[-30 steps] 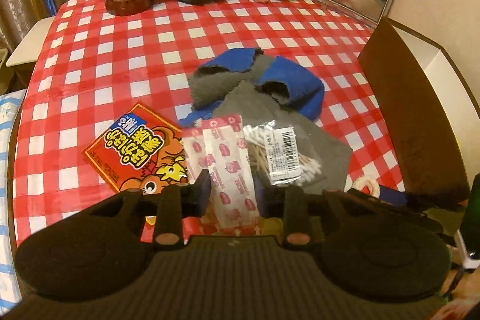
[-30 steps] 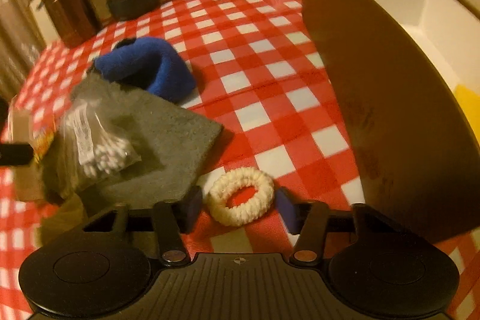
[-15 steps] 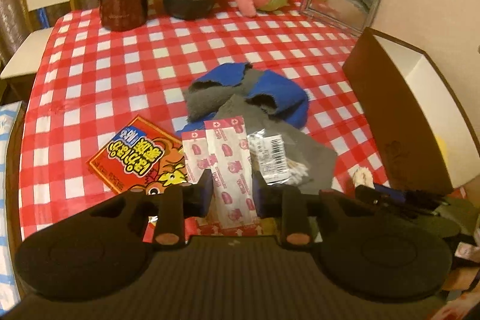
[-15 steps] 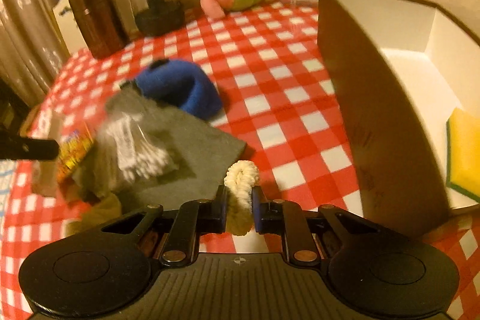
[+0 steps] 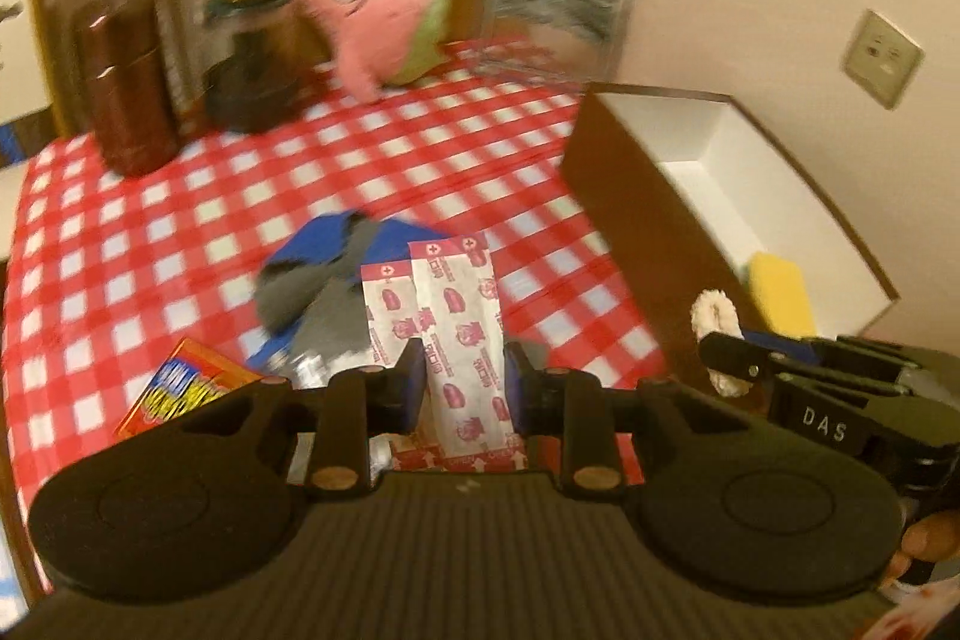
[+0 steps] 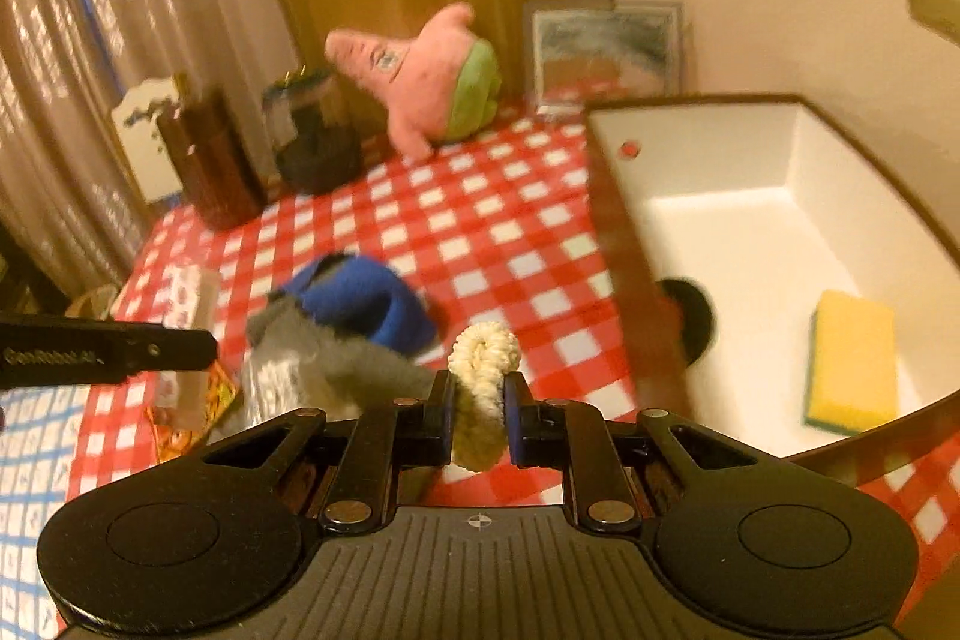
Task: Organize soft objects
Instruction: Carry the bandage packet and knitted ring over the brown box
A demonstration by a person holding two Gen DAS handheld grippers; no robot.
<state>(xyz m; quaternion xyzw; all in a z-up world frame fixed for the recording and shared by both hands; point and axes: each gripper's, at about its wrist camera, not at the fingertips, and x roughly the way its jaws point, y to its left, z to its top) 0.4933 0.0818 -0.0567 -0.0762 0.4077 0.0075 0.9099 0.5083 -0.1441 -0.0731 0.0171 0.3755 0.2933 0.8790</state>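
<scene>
The left gripper (image 5: 462, 376) clamps bandage strips (image 5: 456, 316); the right gripper (image 6: 478, 415) pinches a cream scrunchie (image 6: 480, 388) (blurred).

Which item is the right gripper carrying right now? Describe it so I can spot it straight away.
Start at the brown box with the white inside, at the right edge of the red checked table. Just left of its near wall, the right gripper is shut on a cream scrunchie lifted off the cloth. It is the only pale, ribbed fabric ring; the yellow sponge in the box is a flat block.
</scene>
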